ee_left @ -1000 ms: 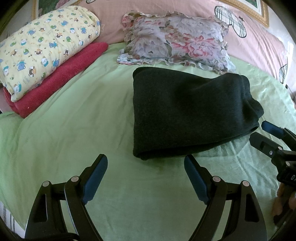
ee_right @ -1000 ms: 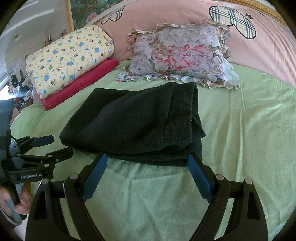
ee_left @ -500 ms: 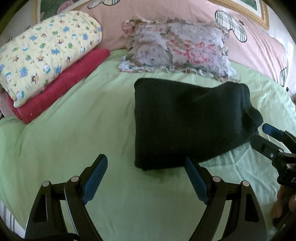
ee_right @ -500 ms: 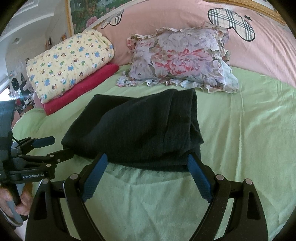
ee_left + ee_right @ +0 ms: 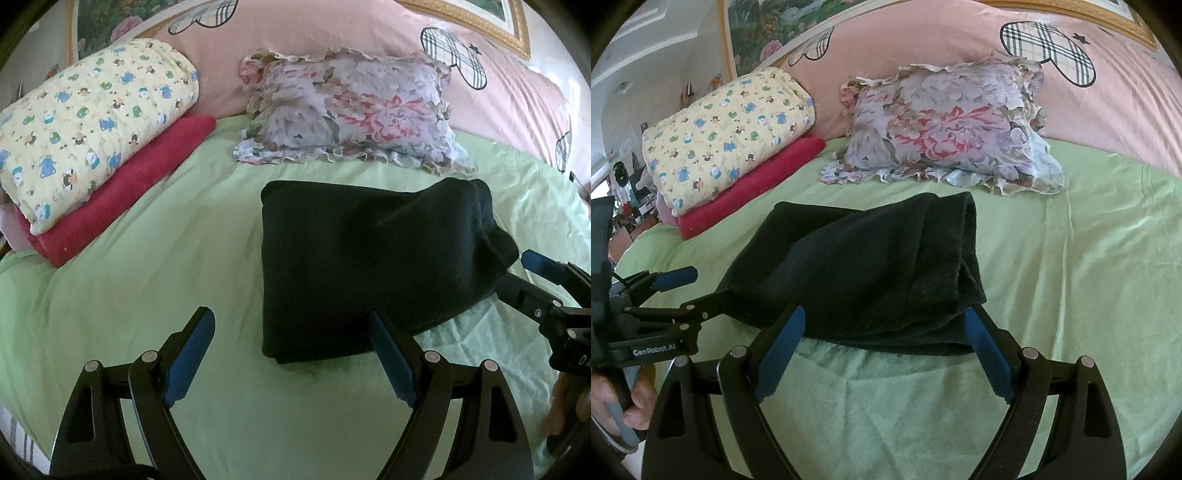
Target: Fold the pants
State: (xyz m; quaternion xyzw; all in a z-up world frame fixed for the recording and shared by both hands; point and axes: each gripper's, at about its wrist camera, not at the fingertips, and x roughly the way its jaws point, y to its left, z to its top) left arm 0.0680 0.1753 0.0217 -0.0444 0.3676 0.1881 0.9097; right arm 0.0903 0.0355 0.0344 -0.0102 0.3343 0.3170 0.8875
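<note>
Although the dark pants (image 5: 362,266) already lie folded into a thick, roughly rectangular bundle on the green bed sheet (image 5: 147,258), the work looks nearly finished rather than fully settled: the layers are stacked, but the right end bulges and sits less flat than the left edge. Judging from this, what remains is at most one more fold or a tidy-up of that end.

At far left, against the pink headboard cover (image 5: 332,29), a yellow patterned quilt (image 5: 92,122) rests on a folded red blanket (image 5: 122,192). Toward the middle, a floral ruffled pillow (image 5: 347,110) lies just behind the pants, apart from them.

From the left wrist view, the left hand-held gripper (image 5: 291,350) hangs low over the sheet, angled downward, its blue-padded jaws spread wide and holding nothing; the near left corner of the bundle sits between and just ahead of them, and whether the right pad touches the cloth cannot be told.

From the right wrist view, the right hand-held gripper (image 5: 886,347) is likewise tilted downward, jaws wide apart and released, straddling the near edge of the pants at their bulkier end. The cloth lies between the pads without being pinched. A person's hand (image 5: 613,406) grips the other tool's handle at lower left.
</note>
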